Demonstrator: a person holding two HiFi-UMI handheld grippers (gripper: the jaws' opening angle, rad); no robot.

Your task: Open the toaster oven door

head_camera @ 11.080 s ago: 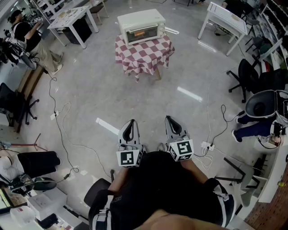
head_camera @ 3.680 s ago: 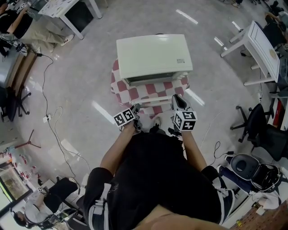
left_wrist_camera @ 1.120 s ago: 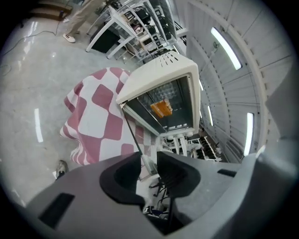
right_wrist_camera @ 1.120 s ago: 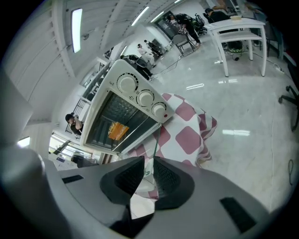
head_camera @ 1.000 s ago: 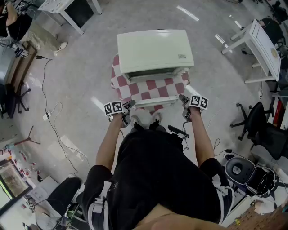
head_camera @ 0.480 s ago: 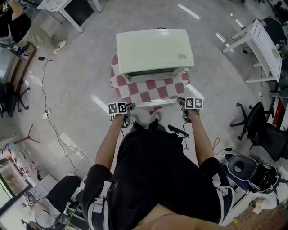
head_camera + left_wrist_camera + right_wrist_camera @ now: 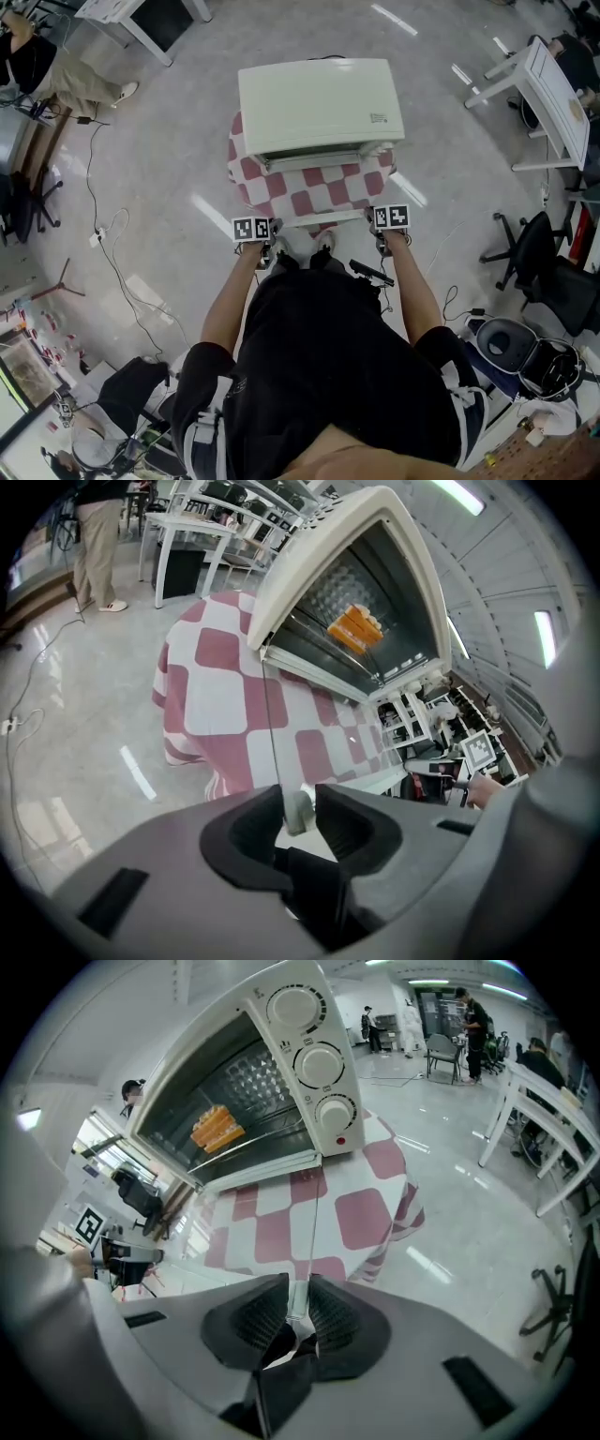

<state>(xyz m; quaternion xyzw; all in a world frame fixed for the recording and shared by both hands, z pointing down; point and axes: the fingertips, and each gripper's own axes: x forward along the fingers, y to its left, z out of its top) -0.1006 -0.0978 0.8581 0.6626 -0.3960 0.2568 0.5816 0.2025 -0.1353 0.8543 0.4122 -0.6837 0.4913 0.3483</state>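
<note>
Toaster oven (image 7: 321,103) stands open with orange food (image 7: 353,628) inside.

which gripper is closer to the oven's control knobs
Right. The right gripper grips the door handle at the end just below the knobs; the left gripper grips the handle's opposite end, away from the knob side.

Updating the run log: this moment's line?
toaster oven door: open | left tool: clamped on door handle | right tool: clamped on door handle
</note>
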